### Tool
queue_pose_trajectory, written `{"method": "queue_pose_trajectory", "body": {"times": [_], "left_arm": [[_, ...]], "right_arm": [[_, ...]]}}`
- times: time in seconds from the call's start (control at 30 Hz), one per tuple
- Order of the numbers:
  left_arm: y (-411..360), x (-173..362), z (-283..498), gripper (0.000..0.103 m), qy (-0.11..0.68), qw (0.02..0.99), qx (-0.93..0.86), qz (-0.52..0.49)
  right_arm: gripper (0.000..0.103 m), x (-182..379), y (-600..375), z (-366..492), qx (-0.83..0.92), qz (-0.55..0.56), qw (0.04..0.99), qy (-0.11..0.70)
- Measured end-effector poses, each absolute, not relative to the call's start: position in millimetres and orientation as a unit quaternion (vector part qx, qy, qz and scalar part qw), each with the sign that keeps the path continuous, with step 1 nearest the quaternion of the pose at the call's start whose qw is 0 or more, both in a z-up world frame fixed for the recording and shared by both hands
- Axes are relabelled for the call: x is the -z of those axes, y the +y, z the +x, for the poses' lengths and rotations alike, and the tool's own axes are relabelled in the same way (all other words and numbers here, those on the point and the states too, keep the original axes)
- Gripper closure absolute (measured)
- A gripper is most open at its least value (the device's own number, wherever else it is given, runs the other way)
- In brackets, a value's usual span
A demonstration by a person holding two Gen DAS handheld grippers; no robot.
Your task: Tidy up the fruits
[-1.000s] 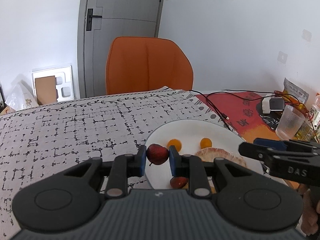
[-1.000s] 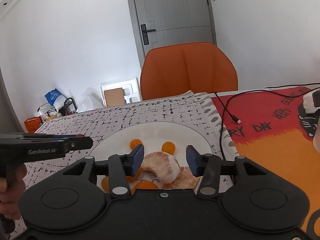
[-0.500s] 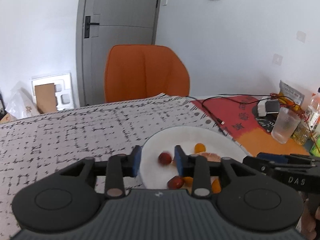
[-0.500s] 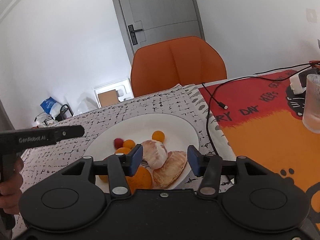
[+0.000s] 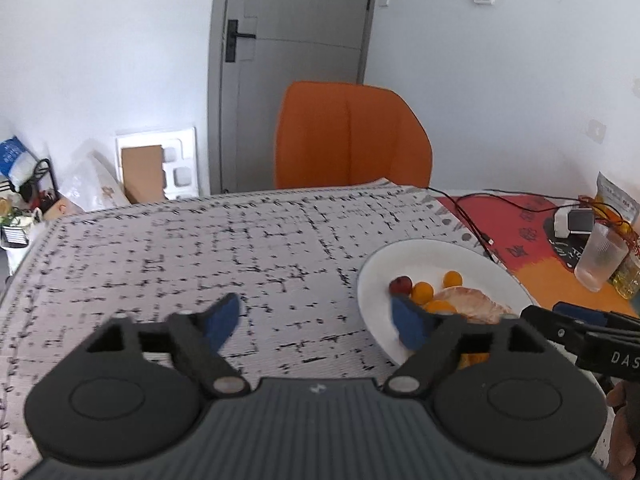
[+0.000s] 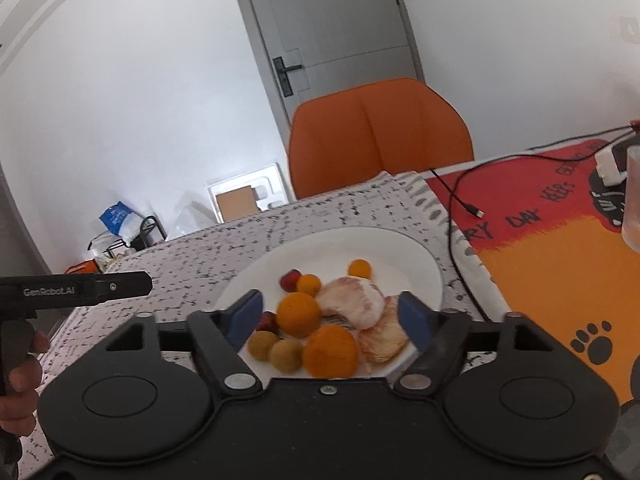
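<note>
Hovering wide open and empty — left tongs (image 5: 316, 322) and right tongs (image 6: 330, 316) — over plate (image 6: 420, 256); fruit (image 6: 298, 314) gathered at 6 o'clock, likely needing only a final check.

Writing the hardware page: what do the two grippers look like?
Both match: the left gripper and right gripper each have a black body with two round discs, black linkage arms on silver pivots, blue fingers and a ribbed centre. Side lettering reads "GenRobot.AI" on the left, "DAS" on the right. No cables visible.
</note>
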State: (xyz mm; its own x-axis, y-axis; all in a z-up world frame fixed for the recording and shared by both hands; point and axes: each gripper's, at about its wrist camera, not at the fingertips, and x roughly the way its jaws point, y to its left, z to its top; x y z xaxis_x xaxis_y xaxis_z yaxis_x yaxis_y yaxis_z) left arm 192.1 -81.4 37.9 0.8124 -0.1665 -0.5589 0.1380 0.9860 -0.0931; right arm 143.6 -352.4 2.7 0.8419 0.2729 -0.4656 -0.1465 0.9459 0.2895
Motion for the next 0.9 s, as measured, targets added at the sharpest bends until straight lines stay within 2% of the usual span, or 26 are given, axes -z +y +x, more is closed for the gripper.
{"method": "queue_pose_trajectory", "body": {"times": [0.17,0.23,0.4,0.9], "left_arm": [[-71,-49,177,0.006,0.297,0.952,0.066,-0.025],[-66,-52,170,0.005,0.295,0.953,0.058,-0.028],[-54,-60,151,0.002,0.293,0.955,0.043,-0.033],[-33,-81,96,0.0,0.293,0.955,0.032,-0.029]], "right_arm": [[0.015,-14,-341,133,-0.128,0.114,0.953,0.25],[0.009,-17,-339,128,-0.131,0.112,0.954,0.246],[0.0,-25,-335,113,-0.135,0.114,0.955,0.24],[0.0,-47,-329,69,-0.157,0.093,0.953,0.241]]}}
